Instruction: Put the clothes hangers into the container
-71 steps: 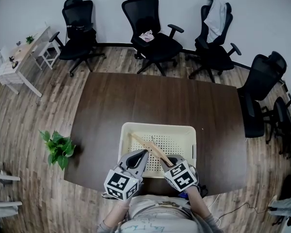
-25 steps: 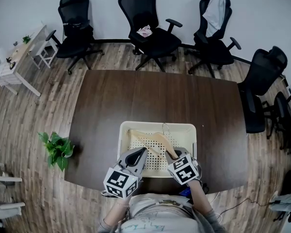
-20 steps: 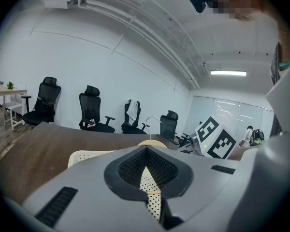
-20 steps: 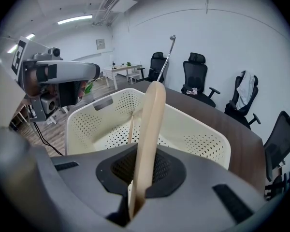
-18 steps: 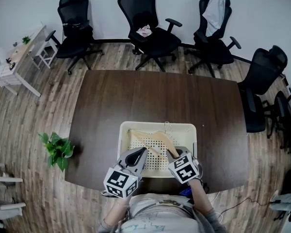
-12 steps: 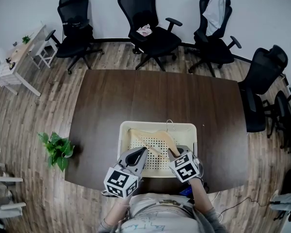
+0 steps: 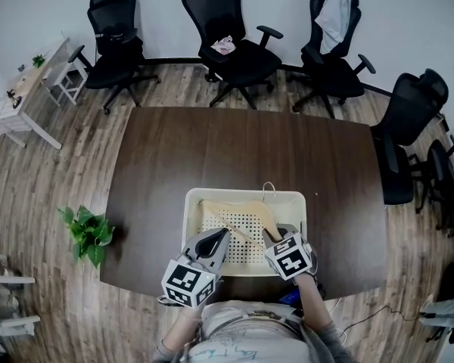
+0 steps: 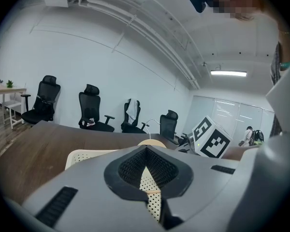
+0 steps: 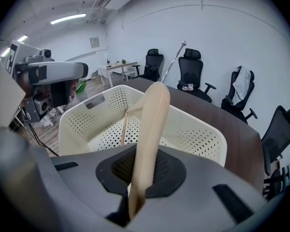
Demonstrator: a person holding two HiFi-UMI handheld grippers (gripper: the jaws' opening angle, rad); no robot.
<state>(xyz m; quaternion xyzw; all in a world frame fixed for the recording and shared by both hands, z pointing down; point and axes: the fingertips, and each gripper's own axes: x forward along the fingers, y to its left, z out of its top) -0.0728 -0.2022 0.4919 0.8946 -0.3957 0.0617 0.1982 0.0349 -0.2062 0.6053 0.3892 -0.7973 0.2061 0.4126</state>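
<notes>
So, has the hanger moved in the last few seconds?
Yes. The hanger has swung round toward the basket's far rim and lies flatter.

White walls (image 7: pixel 53 6); wood plank floor (image 7: pixel 38 195); dark brown table (image 7: pixel 242 146) in centre; black office chairs (image 7: pixel 227 21) along far wall, right side; pale garment (image 7: pixel 334 17) on one; small white side table (image 7: pixel 26 89) left; potted plant (image 7: pixel 87 229) on floor; ceiling strip light (image 8: pixel 228 73) lit

One wooden hanger (image 7: pixel 238 212), one cream perforated container (image 7: pixel 193 203), one dark worktop (image 7: pixel 242 150) under them, and two tools in play: the left tool (image 7: pixel 225 236) and the right tool (image 7: pixel 275 237). Four black office chairs (image 7: pixel 231 29) show clearly along the far and right sides, with more cut off at the right edge. One leafy plant (image 7: pixel 87 229) on the floor (image 7: pixel 53 180), left.
</notes>
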